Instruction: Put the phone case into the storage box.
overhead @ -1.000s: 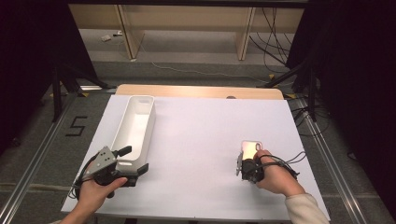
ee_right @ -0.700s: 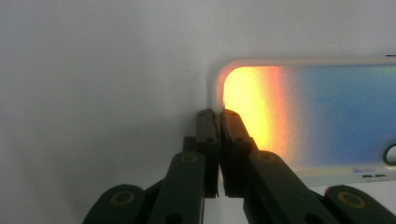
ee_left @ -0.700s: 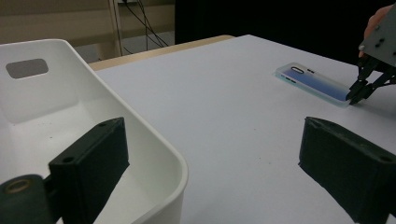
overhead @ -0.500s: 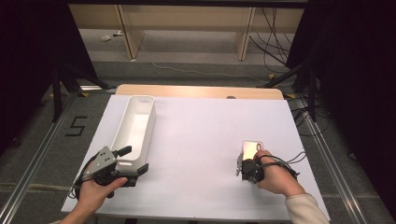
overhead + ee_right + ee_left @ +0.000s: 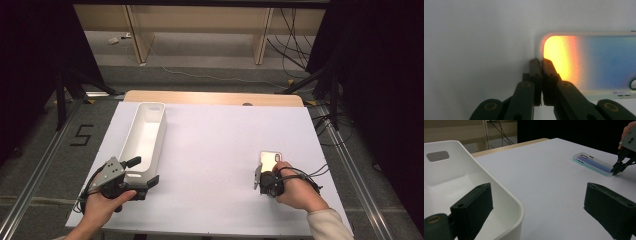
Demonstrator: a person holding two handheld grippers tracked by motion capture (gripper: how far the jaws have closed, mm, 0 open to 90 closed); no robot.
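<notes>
On the white table (image 5: 220,150) my right gripper (image 5: 541,62) has its jaws pressed together on the near corner edge of the phone case (image 5: 594,62), while my left gripper (image 5: 142,172) stays spread astride the white bin's (image 5: 145,135) end wall.

Count on the table: one phone case (image 5: 270,161), iridescent, lying flat; one long white plastic bin (image 5: 145,137); two handheld grippers, left gripper (image 5: 134,172) and right gripper (image 5: 258,176).

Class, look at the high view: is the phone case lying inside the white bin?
No, the phone case lies flat on the table, far from the white bin.
</notes>
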